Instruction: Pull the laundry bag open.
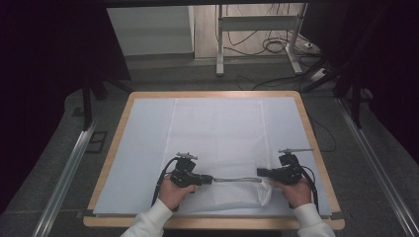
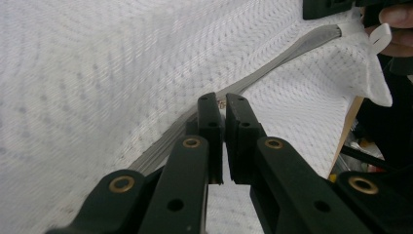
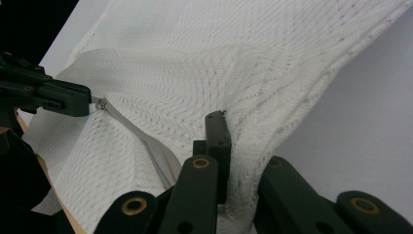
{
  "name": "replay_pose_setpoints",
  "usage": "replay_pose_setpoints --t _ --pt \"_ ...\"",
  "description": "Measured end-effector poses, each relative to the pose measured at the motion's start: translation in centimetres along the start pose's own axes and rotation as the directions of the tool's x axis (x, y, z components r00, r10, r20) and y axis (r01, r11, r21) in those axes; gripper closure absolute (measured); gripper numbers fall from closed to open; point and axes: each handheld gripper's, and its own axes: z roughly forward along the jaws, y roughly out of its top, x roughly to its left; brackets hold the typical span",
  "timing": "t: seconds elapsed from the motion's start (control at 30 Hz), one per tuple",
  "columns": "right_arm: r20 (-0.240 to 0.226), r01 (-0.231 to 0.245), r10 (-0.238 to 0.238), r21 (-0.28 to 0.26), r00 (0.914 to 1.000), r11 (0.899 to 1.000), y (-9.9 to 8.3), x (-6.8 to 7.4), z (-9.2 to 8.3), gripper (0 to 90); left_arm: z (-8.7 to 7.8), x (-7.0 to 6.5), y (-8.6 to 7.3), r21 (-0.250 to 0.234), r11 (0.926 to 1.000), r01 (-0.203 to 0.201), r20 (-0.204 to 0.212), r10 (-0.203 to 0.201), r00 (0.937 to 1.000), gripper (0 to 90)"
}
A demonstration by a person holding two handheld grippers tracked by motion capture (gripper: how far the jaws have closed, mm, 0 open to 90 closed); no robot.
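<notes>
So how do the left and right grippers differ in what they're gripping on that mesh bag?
The left gripper pinches the zipper pull on the grey zipper; the right gripper clamps the bag's bunched mesh end. The left sits midway along the white mesh bag's near edge, the right at its corner. Both are shut, facing each other.

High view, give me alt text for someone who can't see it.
Two hand-held grippers, left and right, pinch a white mesh bag at either end of its grey zipper, pulled straight between them on a white-covered table.

Wooden table (image 1: 105, 163), pale blue mat (image 1: 143, 143), floor cables (image 1: 274, 47), metal frame legs (image 1: 220, 44)
</notes>
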Motion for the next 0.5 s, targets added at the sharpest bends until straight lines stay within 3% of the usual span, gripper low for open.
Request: replay_pose_setpoints --t 0.5 --pt "-0.006 0.006 -0.006 -0.001 1.0 1.0 0.03 0.04 -0.03 88.2 -1.02 0.55 -0.39 -0.01 0.9998 0.016 -0.003 -0.016 0.9999 86.0"
